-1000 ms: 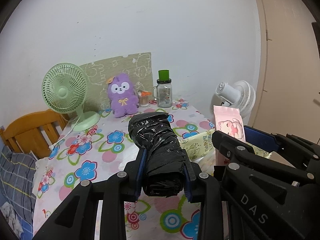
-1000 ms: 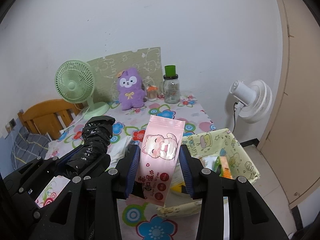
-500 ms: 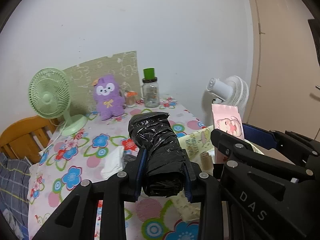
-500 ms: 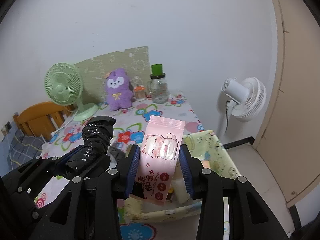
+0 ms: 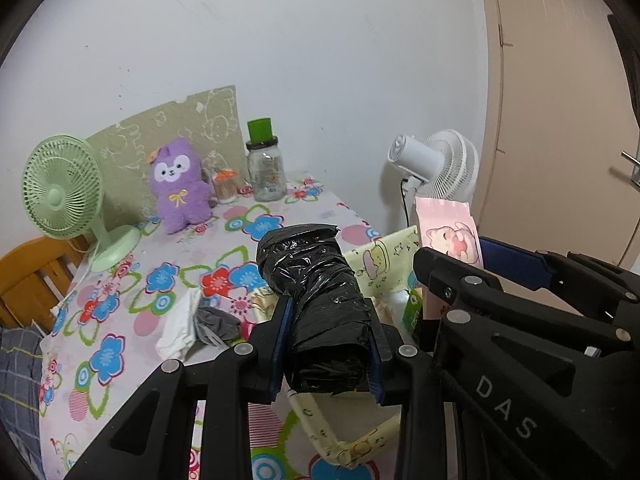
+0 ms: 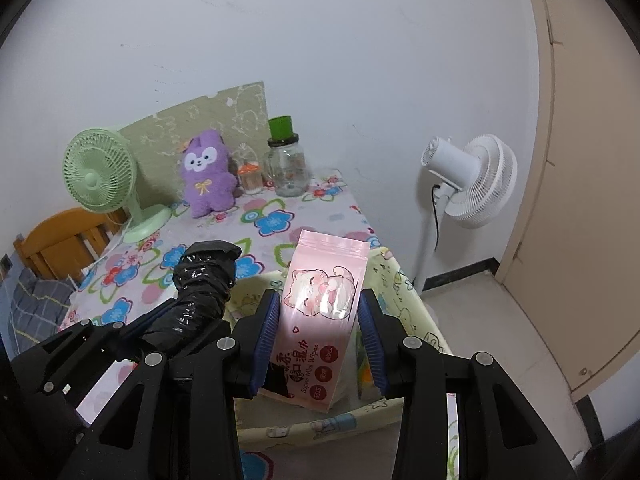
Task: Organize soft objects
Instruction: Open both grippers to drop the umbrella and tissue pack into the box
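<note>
over the yellow fabric bin at the table's near edge, the left gripper clamps a black plastic roll and the right gripper a pink wipes pack; neither is dropped in yet, and white and grey cloths wait on the tablecloth.

gripper arm: white raised letters "DAS" | pink wipes pack: "Super Mini Wipes" in small print along its lower part, larger Chinese characters above it not clearly readable, small text in the red circles too small to read | no other text readable
</note>
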Tool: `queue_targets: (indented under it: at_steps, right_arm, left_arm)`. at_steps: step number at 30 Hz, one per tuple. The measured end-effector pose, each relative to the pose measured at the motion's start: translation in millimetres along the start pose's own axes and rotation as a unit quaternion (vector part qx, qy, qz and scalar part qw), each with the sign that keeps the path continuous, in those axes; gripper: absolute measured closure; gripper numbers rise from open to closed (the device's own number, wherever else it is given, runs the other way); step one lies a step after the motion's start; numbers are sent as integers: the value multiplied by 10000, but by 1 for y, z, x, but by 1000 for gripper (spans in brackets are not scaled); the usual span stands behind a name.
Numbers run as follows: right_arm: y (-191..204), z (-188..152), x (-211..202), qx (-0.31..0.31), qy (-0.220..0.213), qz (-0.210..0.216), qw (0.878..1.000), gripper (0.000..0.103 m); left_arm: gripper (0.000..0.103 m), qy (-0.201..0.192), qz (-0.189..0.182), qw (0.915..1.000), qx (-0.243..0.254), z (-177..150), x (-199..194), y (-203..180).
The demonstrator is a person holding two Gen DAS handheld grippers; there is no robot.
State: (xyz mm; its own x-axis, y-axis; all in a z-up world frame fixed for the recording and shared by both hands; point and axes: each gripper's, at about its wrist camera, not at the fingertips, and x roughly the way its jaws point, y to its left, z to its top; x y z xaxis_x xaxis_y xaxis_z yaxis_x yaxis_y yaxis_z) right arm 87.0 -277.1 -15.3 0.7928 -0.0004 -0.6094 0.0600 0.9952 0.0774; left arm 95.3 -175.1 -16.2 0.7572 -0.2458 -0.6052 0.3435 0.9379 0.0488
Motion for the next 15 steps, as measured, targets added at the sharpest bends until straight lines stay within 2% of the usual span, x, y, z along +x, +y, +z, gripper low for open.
queue_targets:
  at_steps: [7, 12, 13, 15]
  right_arm:
    - [-12, -1, 12, 77, 112, -56, 9999, 59]
    - [-20, -2, 20, 147, 181, -93, 9997, 59]
    - [-22, -2, 22, 163, 202, -91, 9996, 59]
    - [-24, -4, 26, 178, 246, -90, 9995, 60]
  left_arm:
    - [70, 123, -106, 9999, 59, 2, 15, -10]
    - [64, 229, -140, 9996, 118, 0, 26, -16]
    - [60, 227, -121, 9996, 137, 0, 27, -17]
    - [47, 196, -95, 9996, 156, 0, 28, -17]
